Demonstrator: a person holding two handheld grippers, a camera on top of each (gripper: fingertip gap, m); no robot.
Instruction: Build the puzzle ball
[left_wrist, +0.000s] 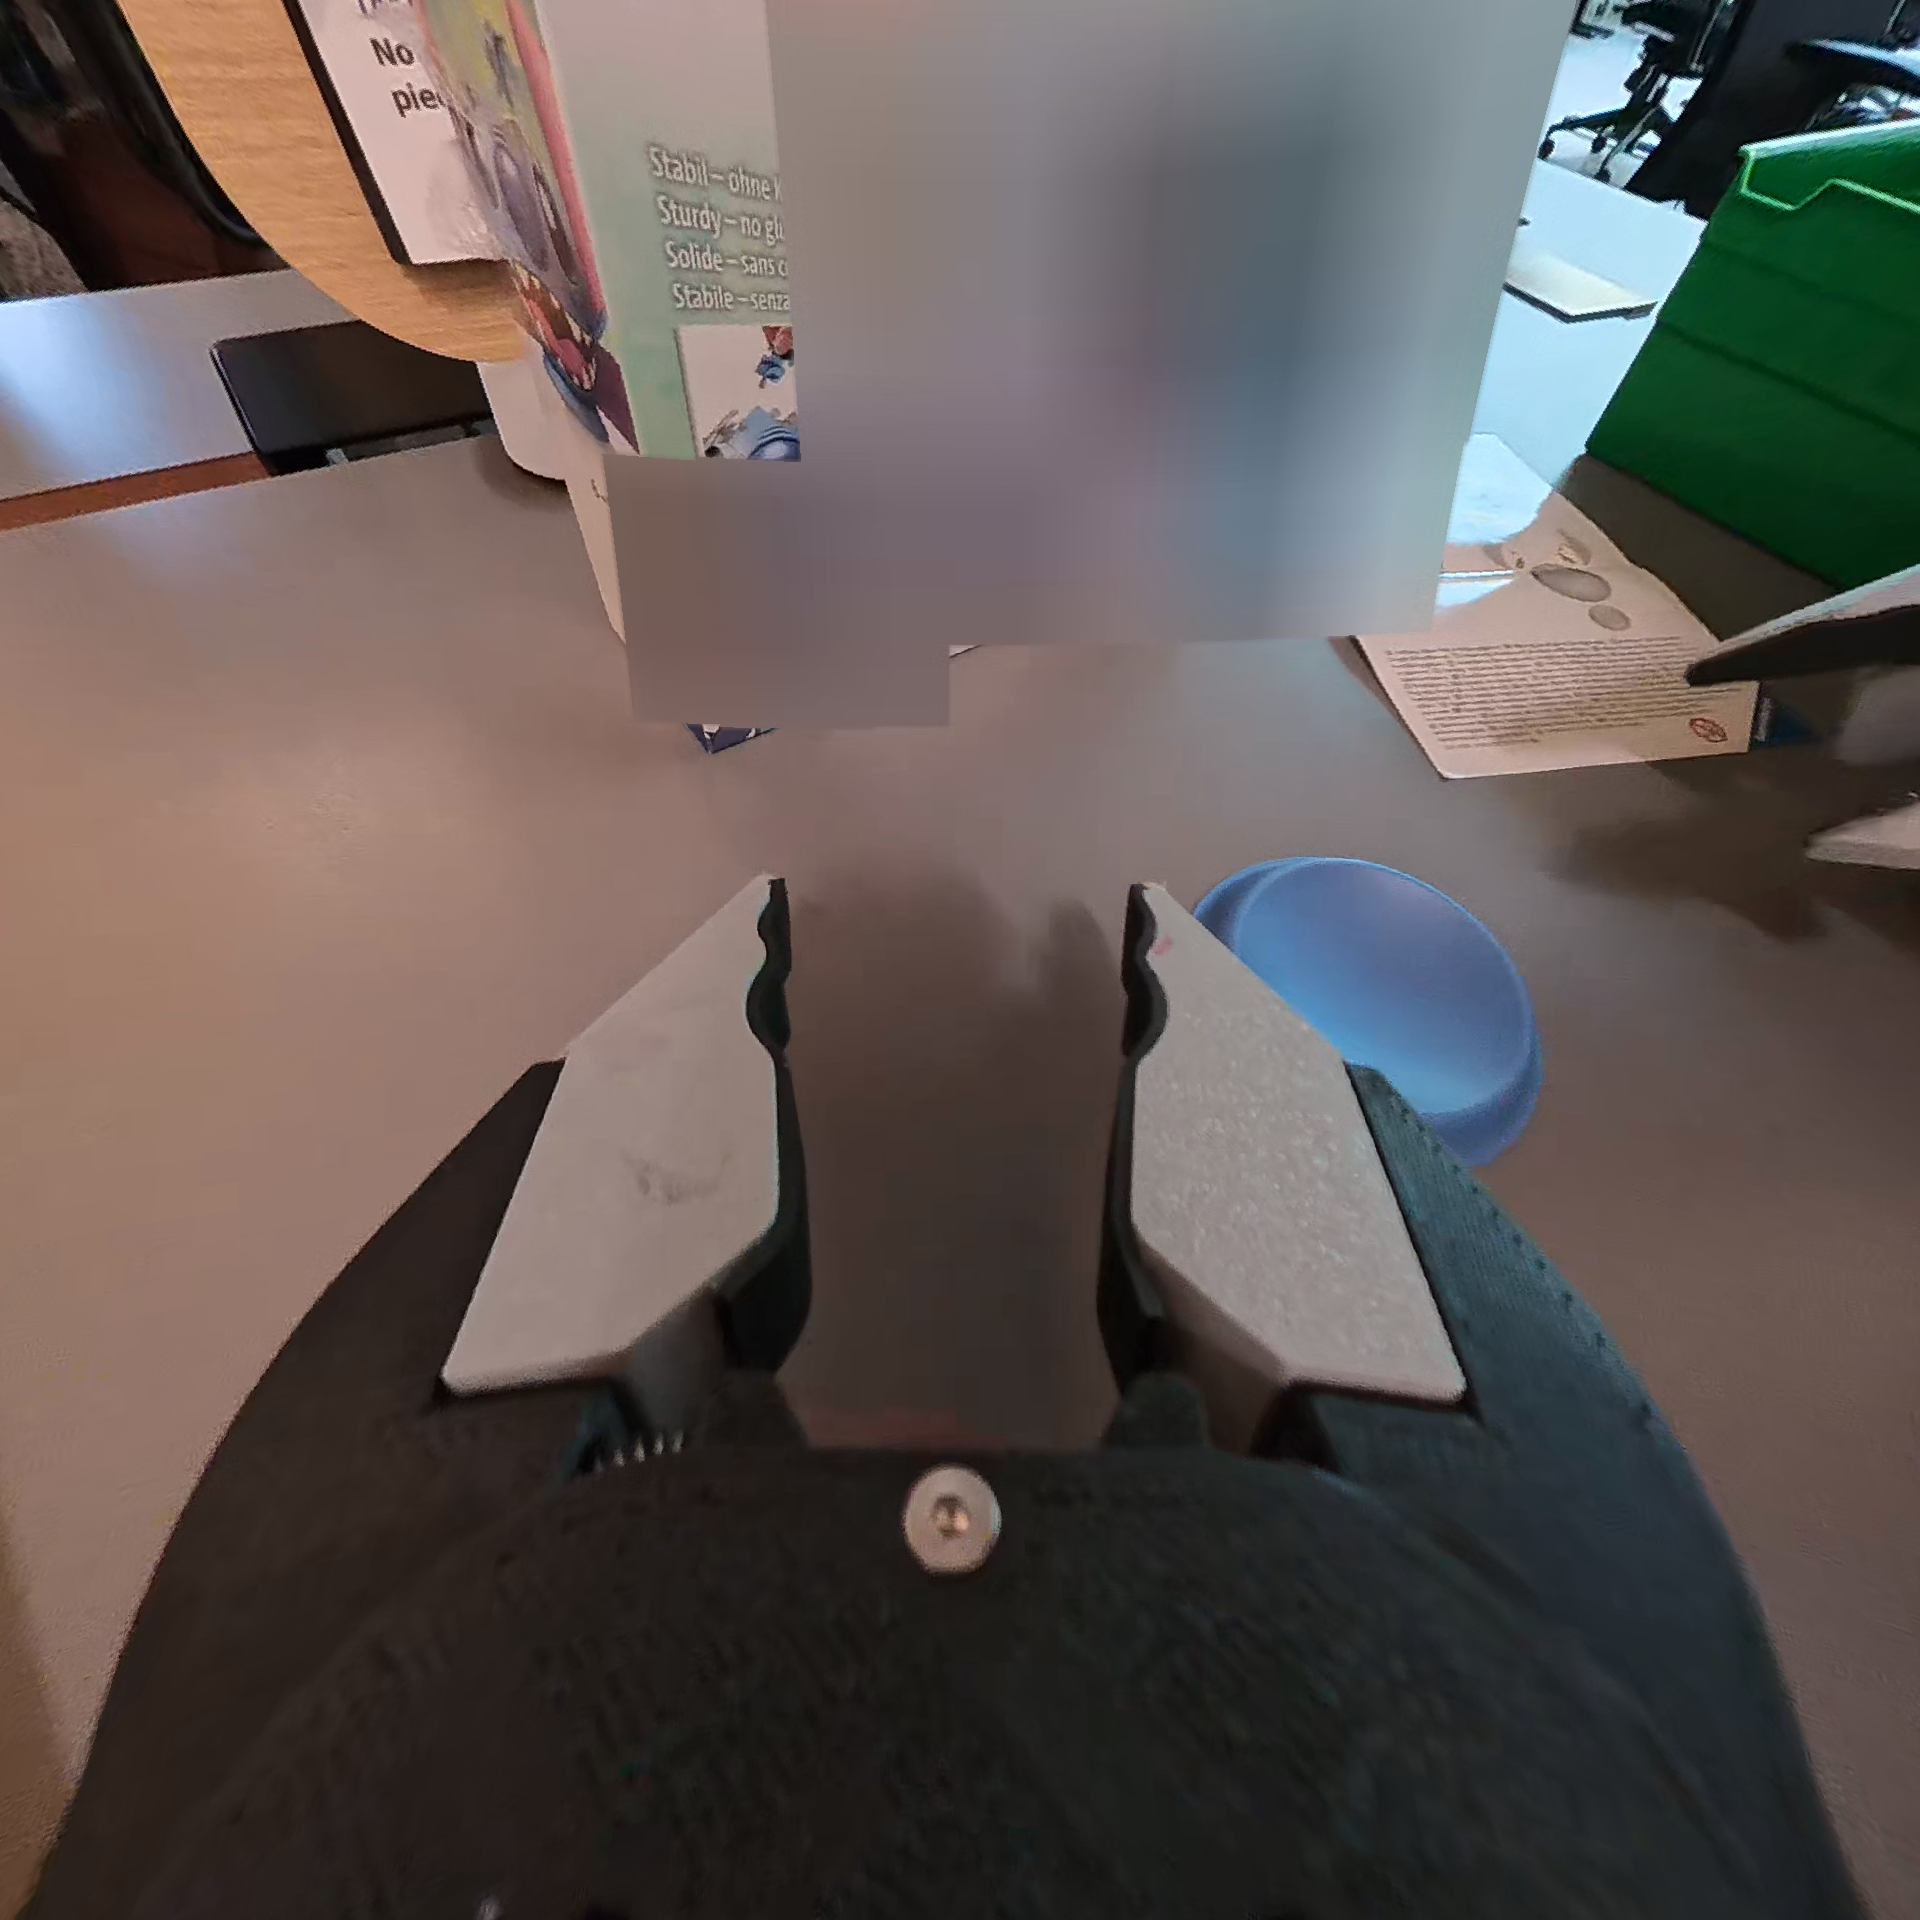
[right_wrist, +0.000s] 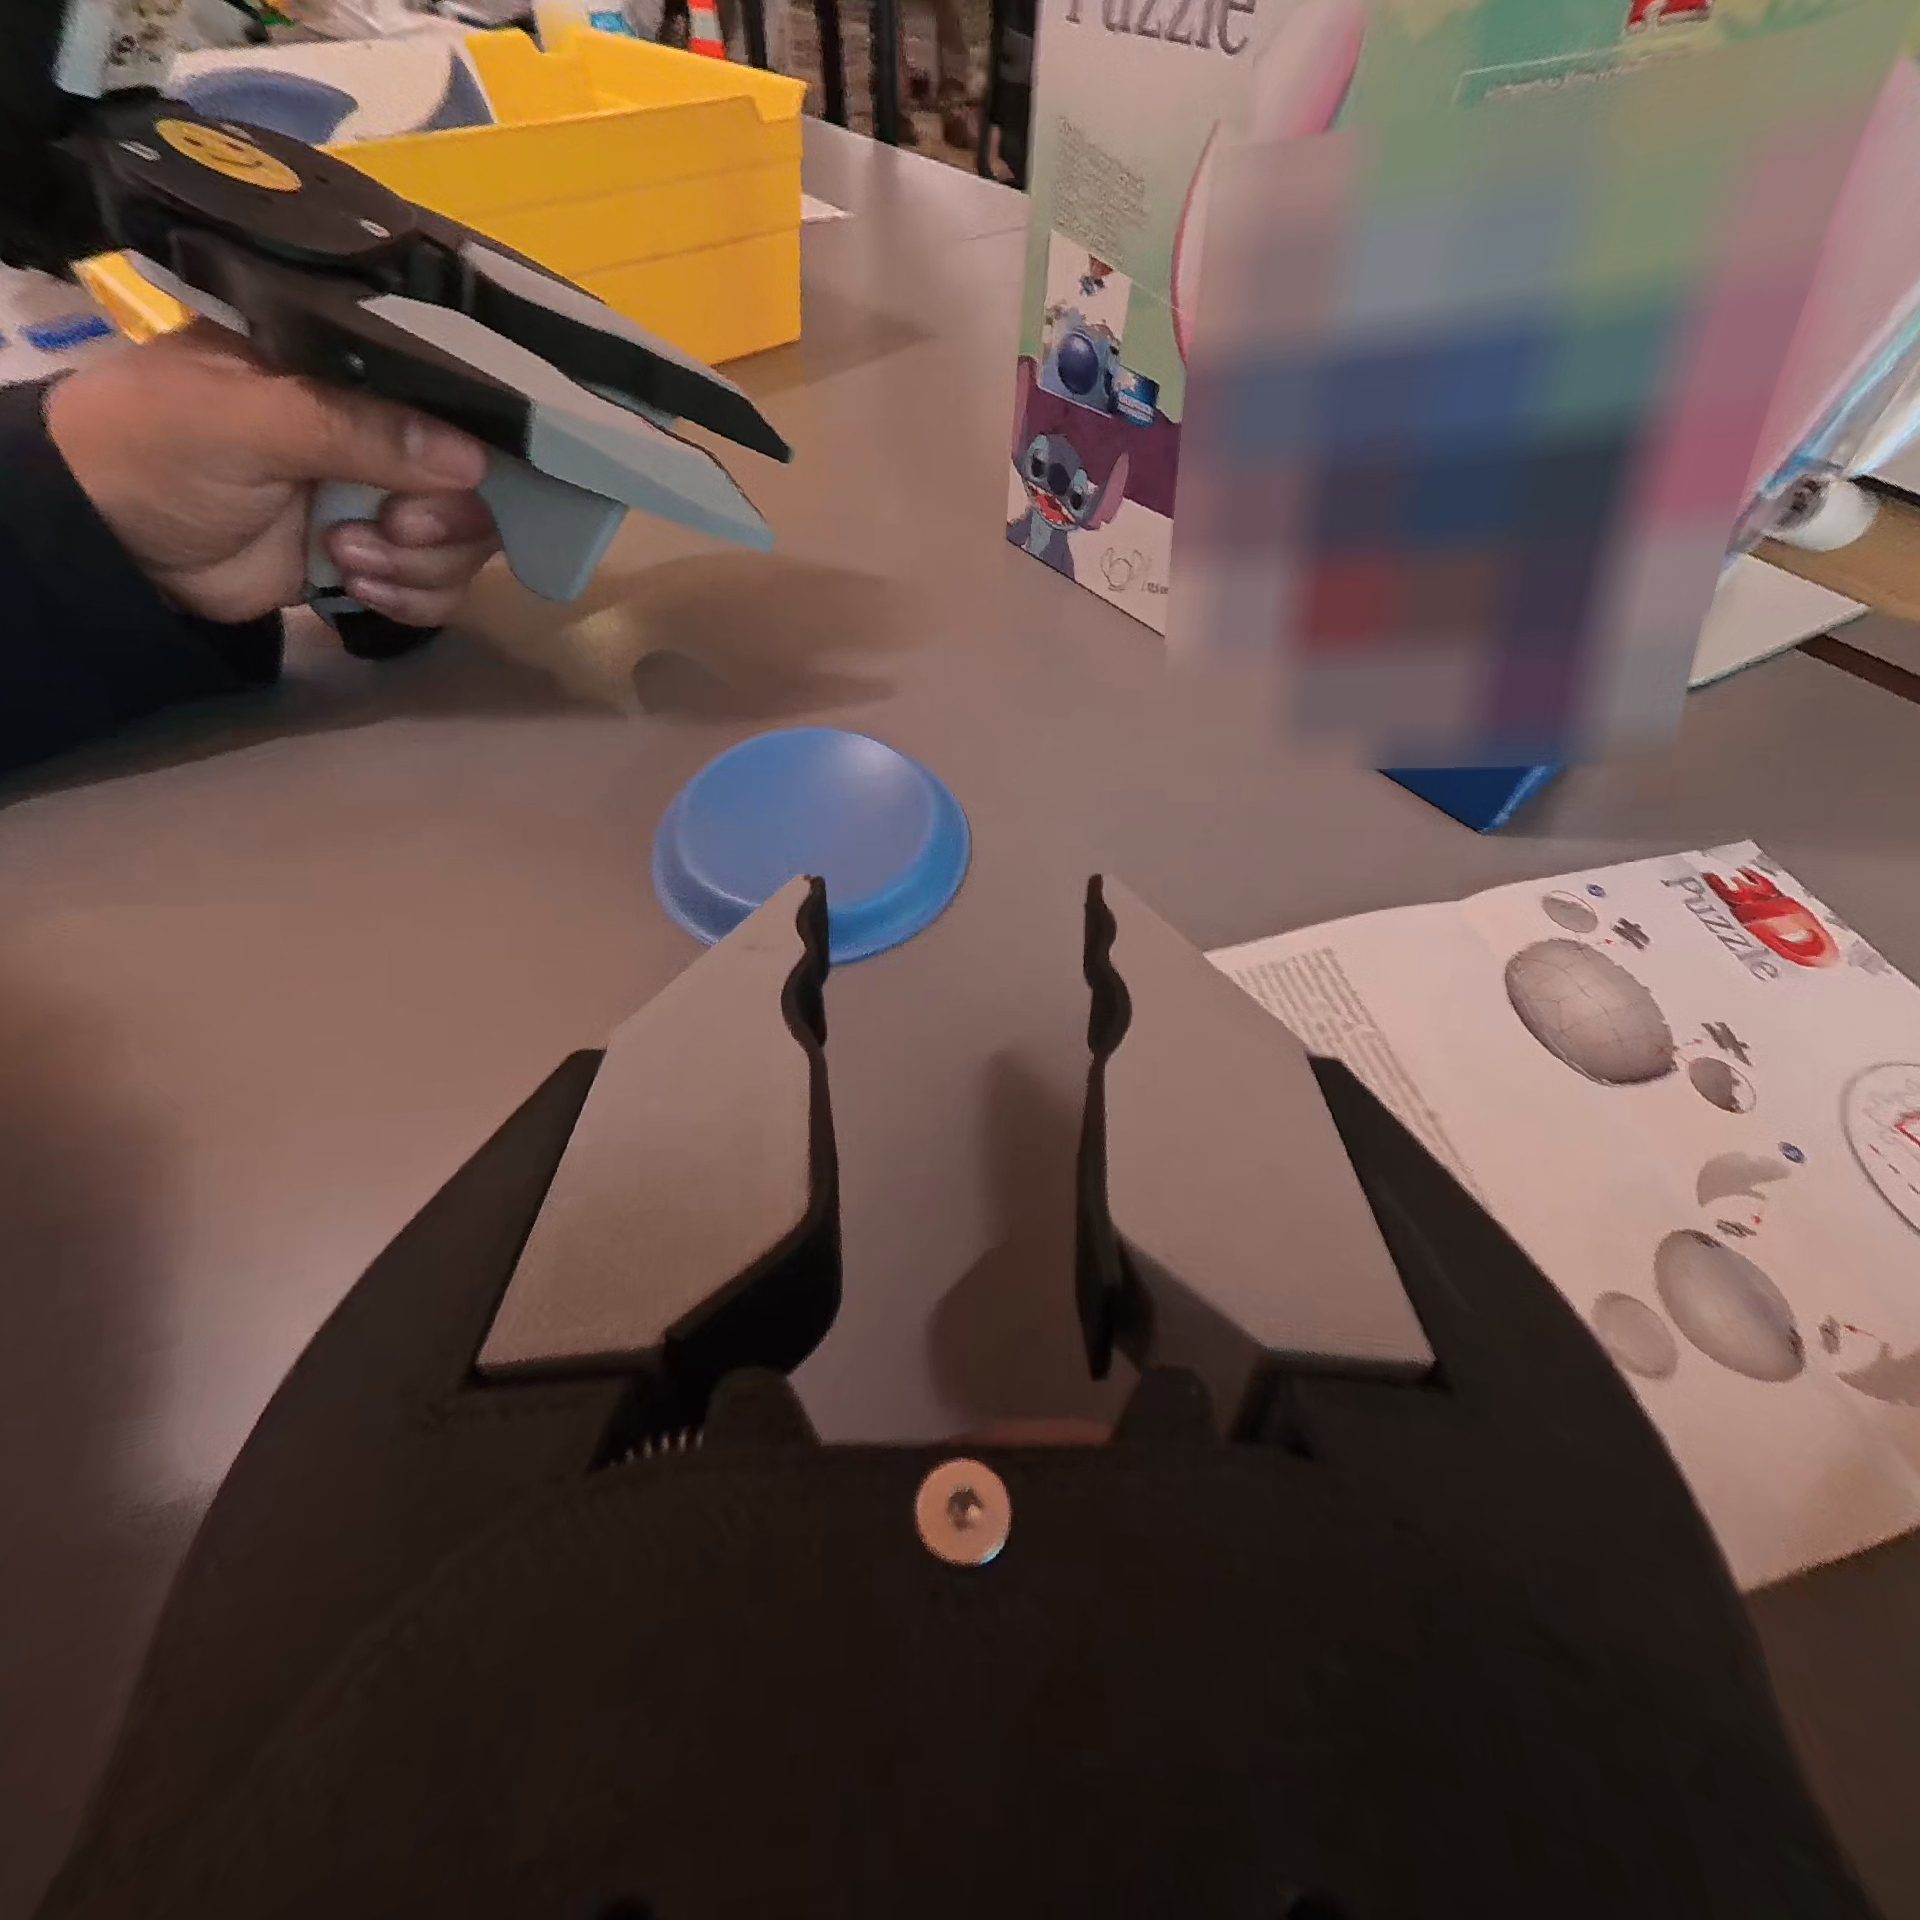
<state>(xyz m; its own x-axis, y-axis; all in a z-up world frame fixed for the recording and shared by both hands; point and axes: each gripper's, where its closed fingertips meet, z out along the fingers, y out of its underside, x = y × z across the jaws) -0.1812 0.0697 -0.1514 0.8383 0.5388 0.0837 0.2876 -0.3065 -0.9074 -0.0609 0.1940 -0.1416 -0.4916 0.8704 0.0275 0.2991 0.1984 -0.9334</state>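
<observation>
One matte grey-brown table (right_wrist: 312, 987) in an office room. Round blue plastic dish-shaped stand (right_wrist: 816, 842) lies flat at centre. Upright printed cardboard puzzle box (right_wrist: 1101, 364) behind; white paper instruction sheet (right_wrist: 1558, 1143) right; yellow plastic bin (right_wrist: 644, 197), green plastic bin (left_wrist: 1787, 343) beyond. Left gripper (left_wrist: 956, 894) and right gripper (right_wrist: 951, 888): jaws parted, empty.

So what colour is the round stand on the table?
Blue; the round stand shows best in the right wrist view.
</observation>
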